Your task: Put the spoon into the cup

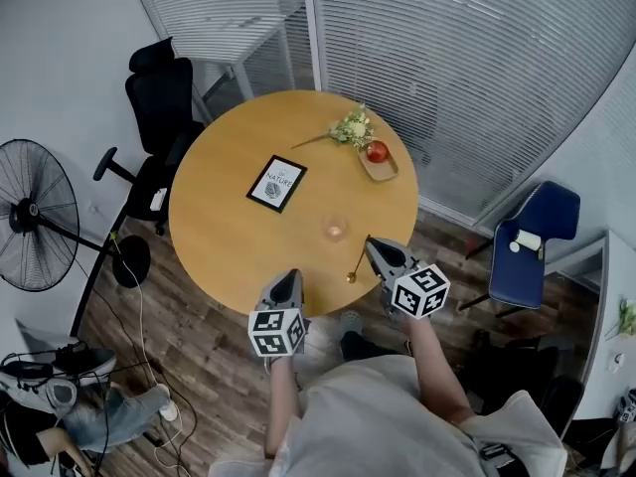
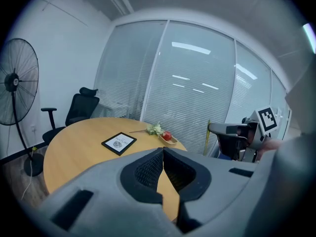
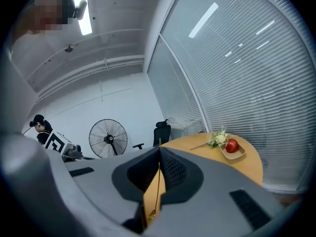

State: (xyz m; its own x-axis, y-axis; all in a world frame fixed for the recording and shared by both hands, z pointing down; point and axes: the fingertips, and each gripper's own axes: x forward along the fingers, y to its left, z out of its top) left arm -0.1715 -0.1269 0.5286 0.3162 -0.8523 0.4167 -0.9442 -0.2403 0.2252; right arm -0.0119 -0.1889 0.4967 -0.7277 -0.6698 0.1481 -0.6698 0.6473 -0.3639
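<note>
A small clear glass cup (image 1: 336, 229) stands on the round wooden table (image 1: 229, 237), near its front edge. A thin gold spoon (image 1: 356, 264) hangs bowl-down just right of the cup, above the table's edge. My right gripper (image 1: 372, 243) is shut on its handle, and the handle (image 3: 157, 181) shows as a thin line between the closed jaws. My left gripper (image 1: 290, 276) hovers at the table's front edge, left of the spoon, shut with nothing in it (image 2: 163, 154). The left gripper view also catches the right gripper (image 2: 224, 129) with the spoon (image 2: 207, 138) hanging from it.
A framed card (image 1: 277, 183) lies mid-table. A small wooden tray with a red apple (image 1: 378, 152) and a flower sprig (image 1: 352, 127) sit at the far side. A black office chair (image 1: 159, 97) and a standing fan (image 1: 35, 229) are left; a blue chair (image 1: 532, 232) is right.
</note>
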